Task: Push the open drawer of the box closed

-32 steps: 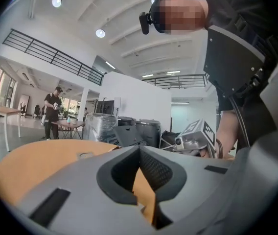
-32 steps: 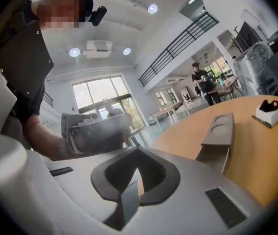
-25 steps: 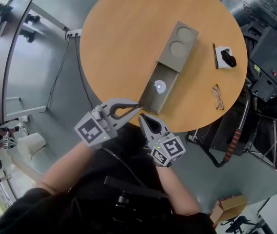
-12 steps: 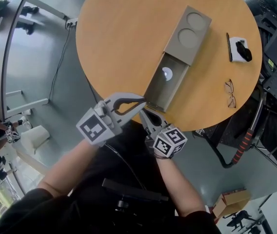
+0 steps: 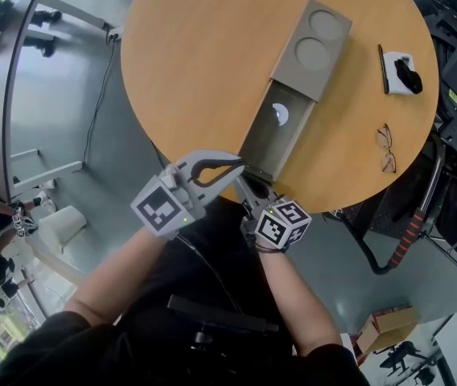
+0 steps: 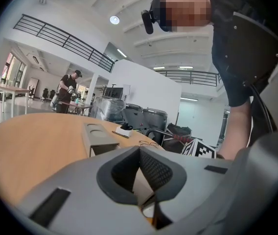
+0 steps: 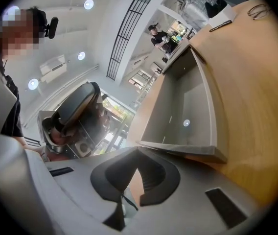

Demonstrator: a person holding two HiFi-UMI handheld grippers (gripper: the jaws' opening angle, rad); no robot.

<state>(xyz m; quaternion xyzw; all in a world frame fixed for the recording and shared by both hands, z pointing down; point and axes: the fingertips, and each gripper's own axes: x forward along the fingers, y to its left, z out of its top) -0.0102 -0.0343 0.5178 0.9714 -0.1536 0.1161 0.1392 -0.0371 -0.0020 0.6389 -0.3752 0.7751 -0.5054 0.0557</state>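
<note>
A long grey box (image 5: 313, 39) with two round recesses lies on the round wooden table (image 5: 196, 63). Its drawer (image 5: 270, 139) stands pulled out toward me, with a small white round thing (image 5: 281, 115) inside. My left gripper (image 5: 236, 166) is shut, and its tip is at the left corner of the drawer's front end. My right gripper (image 5: 246, 186) is also shut, just below that front end at the table's edge. In the right gripper view the drawer's front wall (image 7: 188, 151) fills the space right ahead of the jaws. The box (image 6: 97, 133) shows beyond the left jaws.
Glasses (image 5: 386, 148) lie at the table's right edge. A white block with a black object (image 5: 405, 71) and a pen (image 5: 382, 64) sit at the far right. The table's rim runs right under both grippers. Black equipment stands on the floor to the right.
Both grippers have drawn in closer to the drawer's front end, the right one most. The drawer looks about as far out as before.
</note>
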